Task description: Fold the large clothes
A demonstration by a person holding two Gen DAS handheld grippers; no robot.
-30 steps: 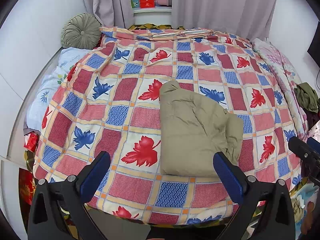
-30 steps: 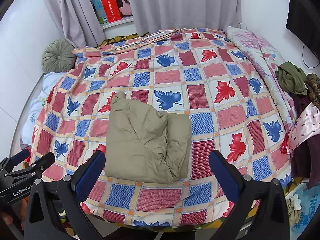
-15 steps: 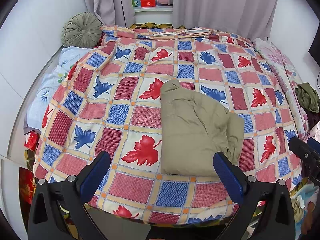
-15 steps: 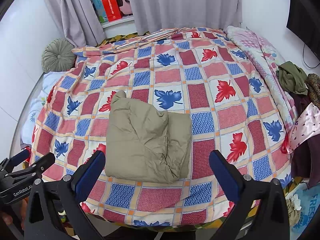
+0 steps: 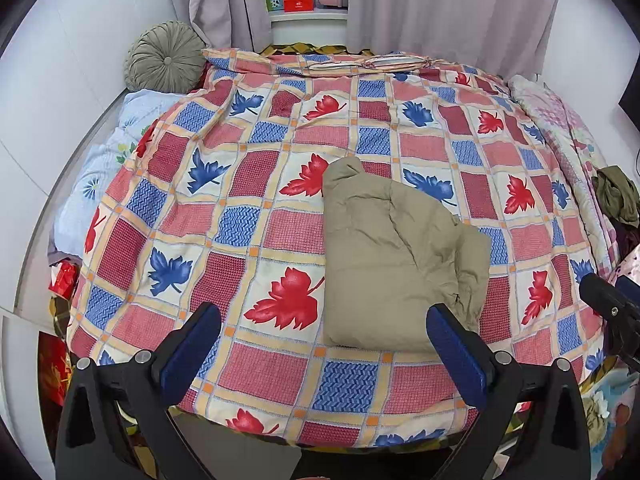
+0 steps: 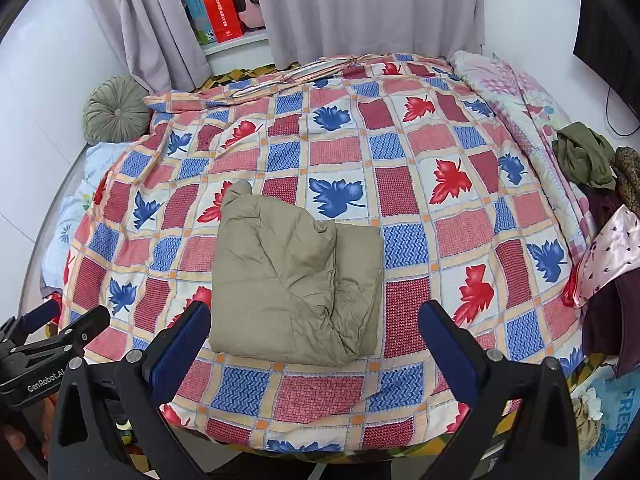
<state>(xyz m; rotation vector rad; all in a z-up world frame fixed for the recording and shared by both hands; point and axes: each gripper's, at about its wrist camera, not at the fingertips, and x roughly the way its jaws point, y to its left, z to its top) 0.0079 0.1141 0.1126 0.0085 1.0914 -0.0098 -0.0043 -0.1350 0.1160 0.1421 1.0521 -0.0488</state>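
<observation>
A khaki padded garment [image 5: 396, 264] lies folded into a thick rectangle on the checked leaf-pattern bedspread [image 5: 256, 216], near the bed's front edge; it also shows in the right wrist view [image 6: 296, 280]. My left gripper [image 5: 324, 344] is open and empty, held back over the front edge of the bed, with the garment's near edge between its fingers. My right gripper [image 6: 316, 344] is open and empty, held just short of the garment's near edge. The left gripper shows at the left edge of the right wrist view [image 6: 48, 332].
A round green cushion [image 5: 164, 56] sits at the back left by the wall. Loose clothes [image 6: 584, 160] are piled at the bed's right side. Grey curtains [image 6: 372, 4] and a shelf with boxes [image 6: 220, 16] stand behind the bed.
Both grippers have drawn back a little from the bed. The garment has not moved and both grippers stay open.
</observation>
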